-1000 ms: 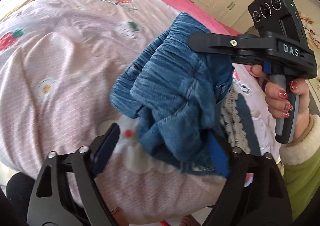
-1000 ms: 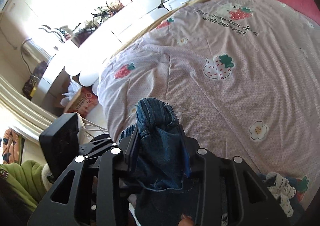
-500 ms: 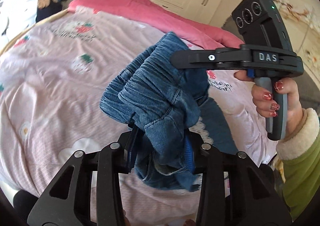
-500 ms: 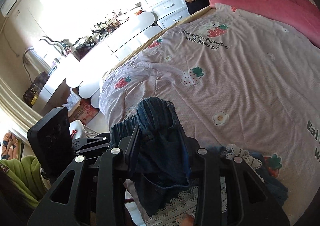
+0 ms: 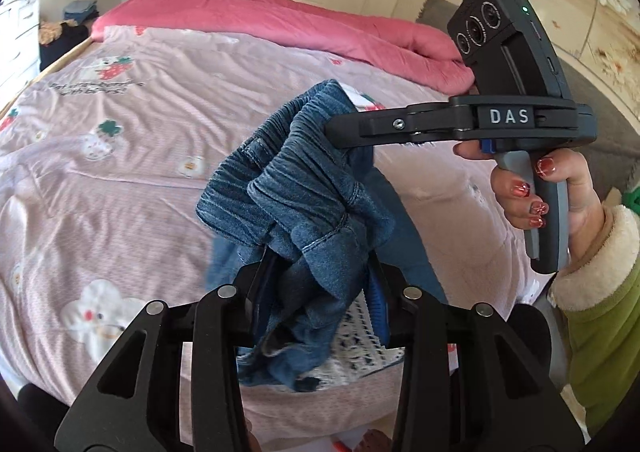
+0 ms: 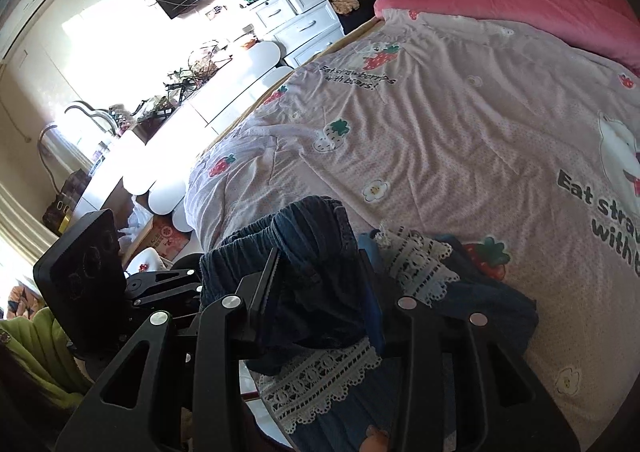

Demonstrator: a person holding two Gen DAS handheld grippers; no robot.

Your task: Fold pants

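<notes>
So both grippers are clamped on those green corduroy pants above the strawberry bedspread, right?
Not quite: the pants are blue denim, not green corduroy, as the left wrist view shows. Both the left gripper and the right gripper do clamp them above the strawberry bedspread.

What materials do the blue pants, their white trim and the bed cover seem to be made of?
Pants: likely soft denim, matte blue, with stitched seams and a gathered elastic waistband; both grippers clamp it.
Trim: looks like white cotton lace, with openwork holes and a scalloped edge.
Bed cover: seems thin woven or knit cotton, matte pale pink, finely dotted and printed with strawberries, wrinkling softly.
</notes>
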